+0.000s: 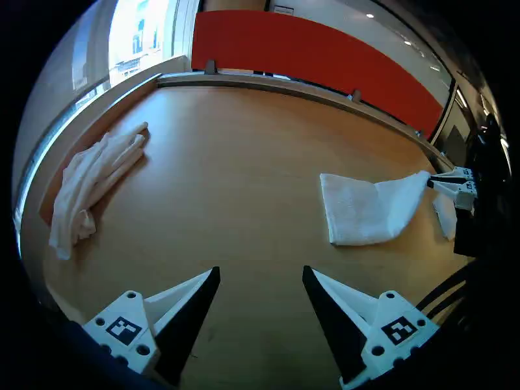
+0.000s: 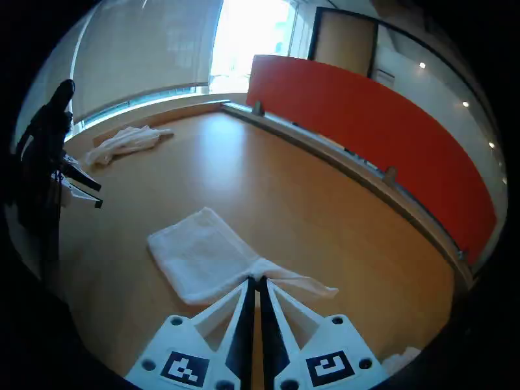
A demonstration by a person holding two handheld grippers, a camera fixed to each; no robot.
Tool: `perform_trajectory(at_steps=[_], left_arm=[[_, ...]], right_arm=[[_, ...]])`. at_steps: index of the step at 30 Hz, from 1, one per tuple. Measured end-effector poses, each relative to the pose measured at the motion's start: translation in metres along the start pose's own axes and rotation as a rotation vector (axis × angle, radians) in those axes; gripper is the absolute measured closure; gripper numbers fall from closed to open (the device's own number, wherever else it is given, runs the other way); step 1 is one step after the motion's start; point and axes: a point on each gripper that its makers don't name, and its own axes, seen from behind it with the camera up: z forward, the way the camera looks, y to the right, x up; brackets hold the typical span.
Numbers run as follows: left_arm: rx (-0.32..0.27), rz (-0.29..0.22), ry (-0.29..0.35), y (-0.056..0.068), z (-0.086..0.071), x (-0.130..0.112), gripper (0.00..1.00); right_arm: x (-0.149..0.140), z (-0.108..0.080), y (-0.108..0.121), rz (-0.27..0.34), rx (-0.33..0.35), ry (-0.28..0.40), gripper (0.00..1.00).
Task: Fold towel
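The towel (image 2: pixel 195 260) lies flat on the table (image 2: pixel 292 195), at about 7 o'clock in the right gripper view and just ahead of the right claw (image 2: pixel 255 281). The claw's two fingers are pressed together on one corner, and that corner is drawn out into a thin tongue of cloth. In the left gripper view the towel (image 1: pixel 364 208) sits at 3 o'clock, its corner lifted toward the right claw (image 1: pixel 455 185).

The hold looks shallow, so the main risk is the corner slipping out as it is carried across. Nothing pins the far edge either, so the whole towel could slide over the smooth wood instead of folding. A one-handed pull may also leave the fold skewed.

The left claw (image 1: pixel 260 270) hangs spread wide over bare table, holding nothing, well apart from the towel.

A crumpled cloth (image 1: pixel 91 182) lies at 9 o'clock by the table's edge, under the window (image 1: pixel 140 32) and far from the work. A red panel (image 1: pixel 312 52) runs along the back at 12 o'clock. Nothing stands between the claws and the towel.
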Motion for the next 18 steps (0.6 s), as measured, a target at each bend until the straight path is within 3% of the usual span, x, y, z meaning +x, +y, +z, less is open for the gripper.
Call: perform_trajectory(at_steps=[18], left_arm=[[-0.005,-0.027,0.013,-0.003,-0.009,0.003,0.06]], right_arm=[[0.026,0.018,-0.019,-0.067,0.054,0.009,0.95]])
